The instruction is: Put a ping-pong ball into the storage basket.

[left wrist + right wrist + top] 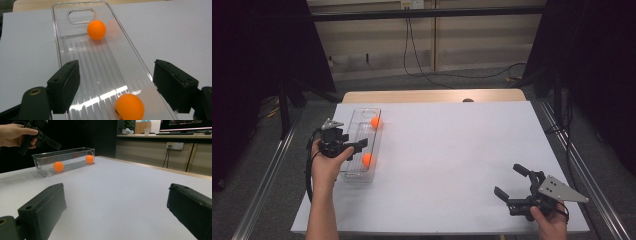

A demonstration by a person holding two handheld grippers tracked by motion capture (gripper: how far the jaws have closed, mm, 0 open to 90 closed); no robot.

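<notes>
A clear plastic box (353,125) lies lengthwise at the table's left side, with two orange balls inside. One ball (375,122) rests near the far end, the other (367,159) near the close end. My left gripper (361,145) hovers over the box, jaws open and nothing between the pads. In the left gripper view the near ball (129,107) lies on the ribbed floor of the box (57,47) below the gripper (116,72), and the far ball (96,29) sits ahead. My right gripper (508,179) rests open and empty at the front right.
The table is covered by a white sheet (452,150). In the right gripper view, between its wide jaws (117,202), the box (45,157) stands far off with the left gripper (50,143) above it. A wooden table edge (432,96) runs along the back.
</notes>
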